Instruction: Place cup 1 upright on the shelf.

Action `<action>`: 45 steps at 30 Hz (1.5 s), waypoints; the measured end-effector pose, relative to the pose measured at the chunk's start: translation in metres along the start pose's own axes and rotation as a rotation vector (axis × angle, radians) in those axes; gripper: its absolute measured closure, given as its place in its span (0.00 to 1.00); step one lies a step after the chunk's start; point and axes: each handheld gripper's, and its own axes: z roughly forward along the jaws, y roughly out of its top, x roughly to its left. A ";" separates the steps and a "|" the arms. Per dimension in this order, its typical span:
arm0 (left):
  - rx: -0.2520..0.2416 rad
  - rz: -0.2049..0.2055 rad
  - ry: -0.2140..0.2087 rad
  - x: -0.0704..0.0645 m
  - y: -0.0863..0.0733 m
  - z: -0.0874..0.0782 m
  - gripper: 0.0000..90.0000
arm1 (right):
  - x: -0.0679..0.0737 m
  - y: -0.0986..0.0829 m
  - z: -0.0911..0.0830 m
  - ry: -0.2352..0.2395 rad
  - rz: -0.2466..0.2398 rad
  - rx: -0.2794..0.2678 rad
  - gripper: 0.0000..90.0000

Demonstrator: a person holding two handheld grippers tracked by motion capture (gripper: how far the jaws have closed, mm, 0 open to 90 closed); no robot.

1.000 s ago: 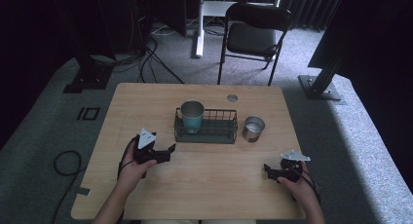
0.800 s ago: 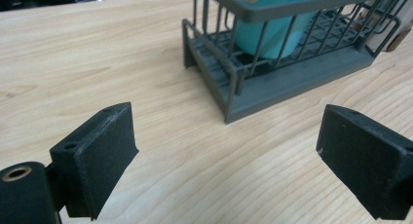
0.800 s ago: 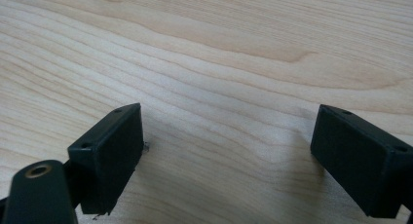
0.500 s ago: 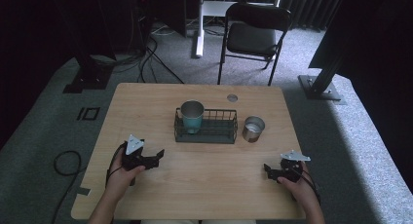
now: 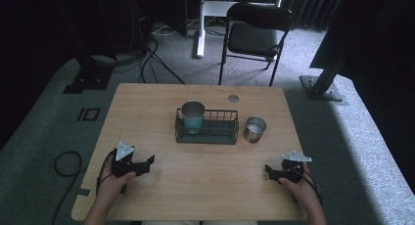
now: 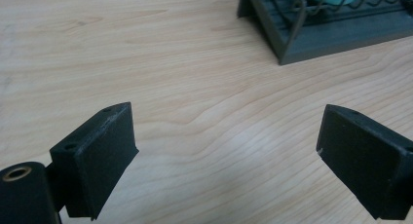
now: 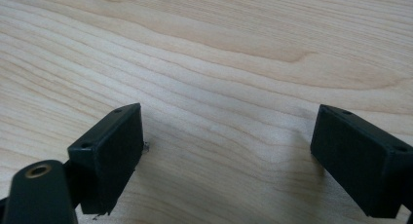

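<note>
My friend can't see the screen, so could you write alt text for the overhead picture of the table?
A person's hands rest two open black grippers, the left gripper and right gripper, on the near side of a wooden table. Farther back, a teal cup stands in a dark wire basket, with a small metal cup beside it.

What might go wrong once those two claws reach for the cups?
The teal cup stands inside the wire rack, so a jaw of the left gripper might catch the wires and drag the rack. The steel cup stands close beside the rack's right end; the right gripper could knock it against the rack or tip it.
</note>
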 end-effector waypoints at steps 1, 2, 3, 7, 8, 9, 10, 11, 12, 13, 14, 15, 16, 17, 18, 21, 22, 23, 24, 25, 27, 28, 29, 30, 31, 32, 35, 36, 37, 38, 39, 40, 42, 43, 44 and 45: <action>-0.001 -0.009 0.005 0.001 -0.001 -0.001 0.09 | 0.000 0.000 0.000 0.000 0.000 0.000 0.13; -0.002 -0.013 0.008 0.003 -0.002 -0.002 0.09 | 0.000 0.000 0.000 0.000 0.000 0.000 0.13; 0.006 -0.018 0.013 0.004 -0.004 -0.003 0.09 | 0.000 0.000 0.000 0.000 0.000 0.000 0.13; 0.017 -0.017 0.036 0.008 -0.008 -0.006 0.09 | 0.000 0.000 0.000 0.000 0.000 0.000 0.13; 0.017 -0.017 0.036 0.008 -0.008 -0.006 0.09 | 0.000 0.000 0.000 0.000 0.000 0.000 0.13; 0.015 -0.025 0.046 0.009 -0.010 -0.009 0.09 | 0.000 0.000 0.000 0.000 0.000 0.000 0.13; 0.017 -0.036 0.047 0.011 -0.011 -0.010 0.09 | 0.000 0.000 0.000 0.000 0.000 0.000 0.13; 0.017 -0.036 0.053 0.012 -0.012 -0.011 0.09 | 0.000 0.000 0.000 0.000 0.000 0.000 0.13; 0.017 -0.039 0.061 0.013 -0.013 -0.012 0.09 | 0.000 0.000 0.000 0.000 0.000 0.000 0.13; 0.018 -0.044 0.066 0.015 -0.014 -0.013 0.09 | 0.000 0.000 0.000 0.000 0.000 0.000 0.13; 0.020 -0.050 0.071 0.017 -0.015 -0.014 0.09 | 0.000 0.000 0.000 0.000 0.000 0.000 0.13; 0.028 -0.052 0.078 0.018 -0.016 -0.015 0.09 | 0.000 0.000 0.000 0.000 0.000 0.000 0.13; 0.028 -0.052 0.078 0.018 -0.016 -0.015 0.09 | 0.000 0.000 0.000 0.000 0.000 0.000 0.13; 0.038 -0.058 0.101 0.022 -0.017 -0.017 0.09 | 0.000 0.000 0.000 0.000 0.000 0.000 0.13; 0.038 -0.058 0.101 0.022 -0.017 -0.017 0.09 | 0.000 0.000 0.000 0.000 0.000 0.000 0.13; 0.056 -0.072 0.122 0.028 -0.020 -0.020 0.09 | 0.000 0.000 0.000 0.000 0.000 0.000 0.13; 0.059 -0.077 0.125 0.029 -0.021 -0.021 0.09 | 0.000 0.000 0.000 0.000 0.000 0.000 0.13; 0.062 -0.081 0.130 0.030 -0.022 -0.021 0.09 | 0.000 0.000 0.000 0.000 0.000 0.000 0.13; 0.068 -0.081 0.137 0.031 -0.022 -0.022 0.09 | 0.000 0.000 0.000 0.000 0.000 0.000 0.13; 0.074 -0.078 0.142 0.032 -0.023 -0.022 0.09 | 0.000 0.000 0.000 0.000 0.000 0.000 0.13; 0.080 -0.087 0.149 0.034 -0.024 -0.023 0.09 | 0.000 0.000 0.000 0.000 0.000 0.000 0.13; 0.086 -0.086 0.159 0.035 -0.024 -0.024 0.09 | 0.000 0.000 0.000 0.000 0.000 0.000 0.13; 0.092 -0.089 0.168 0.036 -0.024 -0.024 0.09 | 0.000 0.000 0.000 0.000 0.000 0.000 0.13; 0.096 -0.095 0.175 0.037 -0.025 -0.024 0.09 | 0.000 0.000 0.000 0.000 0.000 0.000 0.13; 0.102 -0.099 0.182 0.039 -0.025 -0.025 0.09 | 0.000 0.000 0.000 0.000 0.000 0.000 0.13; 0.107 -0.099 0.185 0.040 -0.026 -0.026 0.09 | 0.000 0.000 0.000 0.000 0.000 0.000 0.13; 0.117 -0.109 0.209 0.044 -0.028 -0.028 0.09 | 0.000 0.000 0.000 0.000 0.000 0.000 0.13; 0.119 -0.115 0.214 0.045 -0.028 -0.028 0.09 | 0.000 0.000 0.000 0.000 0.000 0.000 0.13; 0.119 -0.126 0.216 0.046 -0.028 -0.029 0.09 | 0.000 0.000 0.000 0.000 0.000 0.000 0.13; 0.125 -0.128 0.220 0.047 -0.029 -0.029 0.09 | 0.000 0.000 0.000 0.000 0.000 0.000 0.13; 0.132 -0.130 0.228 0.048 -0.029 -0.029 0.09 | 0.000 0.000 0.000 0.000 0.000 0.000 0.13; 0.139 -0.133 0.236 0.049 -0.030 -0.029 0.09 | 0.000 0.000 0.000 0.000 0.000 0.000 0.13; 0.155 -0.146 0.245 0.051 -0.031 -0.029 0.09 | 0.000 0.000 0.000 0.000 0.000 0.000 0.13; 0.159 -0.152 0.250 0.051 -0.032 -0.029 0.09 | 0.000 0.000 0.000 0.000 0.000 0.000 0.13; 0.164 -0.156 0.251 0.052 -0.033 -0.028 0.09 | 0.000 0.000 0.000 0.000 0.000 0.000 0.13; 0.167 -0.156 0.248 0.052 -0.033 -0.028 0.09 | 0.000 0.000 0.000 0.000 0.000 0.000 0.13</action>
